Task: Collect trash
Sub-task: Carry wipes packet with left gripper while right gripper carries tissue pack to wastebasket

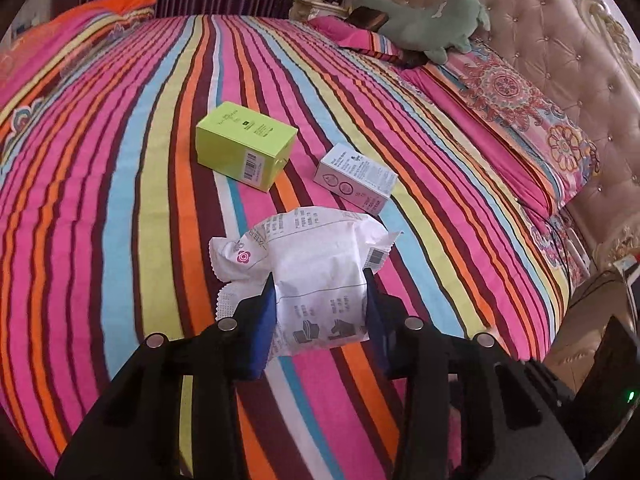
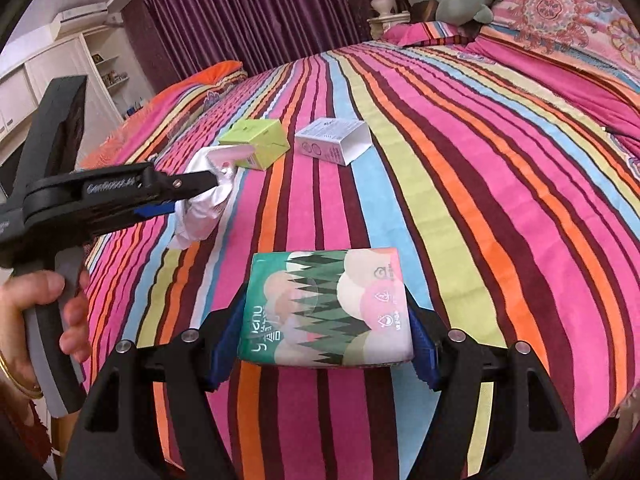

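White wrapper (image 1: 316,280) is gripped by left tongs (image 1: 320,320); tissue pack (image 2: 326,308) is clamped by right tongs (image 2: 324,344); green box (image 1: 244,146) is seen upper centre.

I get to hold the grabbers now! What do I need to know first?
Left gripper: shut on the white wrapper.
Right gripper: shut on the green tissue pack.
Still lying on the striped bed: the lime box and the white box, side by side, apart.
Done: two pieces picked up. Left: drop them off, no bin in view, then fetch both boxes.
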### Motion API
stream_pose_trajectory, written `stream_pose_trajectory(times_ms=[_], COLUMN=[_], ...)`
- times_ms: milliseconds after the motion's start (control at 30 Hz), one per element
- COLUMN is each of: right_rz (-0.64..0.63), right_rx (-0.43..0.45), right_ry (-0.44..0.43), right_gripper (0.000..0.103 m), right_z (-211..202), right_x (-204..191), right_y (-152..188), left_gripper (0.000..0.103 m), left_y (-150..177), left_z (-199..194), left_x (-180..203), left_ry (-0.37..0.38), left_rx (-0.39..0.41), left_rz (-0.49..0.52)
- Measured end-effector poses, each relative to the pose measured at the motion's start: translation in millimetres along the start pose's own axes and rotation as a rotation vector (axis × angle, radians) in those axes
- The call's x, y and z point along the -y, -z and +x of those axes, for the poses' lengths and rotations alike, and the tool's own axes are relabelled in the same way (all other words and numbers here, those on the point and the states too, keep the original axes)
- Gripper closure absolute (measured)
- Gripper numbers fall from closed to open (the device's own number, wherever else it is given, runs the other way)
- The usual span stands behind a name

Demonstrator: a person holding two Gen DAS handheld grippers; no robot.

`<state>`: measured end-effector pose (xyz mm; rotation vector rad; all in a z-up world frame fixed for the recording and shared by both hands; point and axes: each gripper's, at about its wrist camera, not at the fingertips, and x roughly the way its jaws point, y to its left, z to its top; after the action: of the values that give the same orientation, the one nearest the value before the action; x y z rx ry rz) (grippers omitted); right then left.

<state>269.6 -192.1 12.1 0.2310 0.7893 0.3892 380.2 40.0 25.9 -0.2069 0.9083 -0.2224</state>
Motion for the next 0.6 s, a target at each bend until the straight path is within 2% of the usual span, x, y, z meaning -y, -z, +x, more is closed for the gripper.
stream_pose_trajectory(times_ms=[300,600], right_rz=[-0.005,-0.021], right_rx=[0.023,0.043], right_ry=[-0.011,-0.009], right_gripper=[0.036,0.036], right_z=[-19,-47], right_x=[-4,-13], right_y=[6,24], left_gripper=[0.063,0.063], left_y=[24,66], left_z=[-37,-78], left_x=[8,21], left_ry=[-0.005,0.002], left_rx=[0.026,0.055], left_rz=[0.01,0.015])
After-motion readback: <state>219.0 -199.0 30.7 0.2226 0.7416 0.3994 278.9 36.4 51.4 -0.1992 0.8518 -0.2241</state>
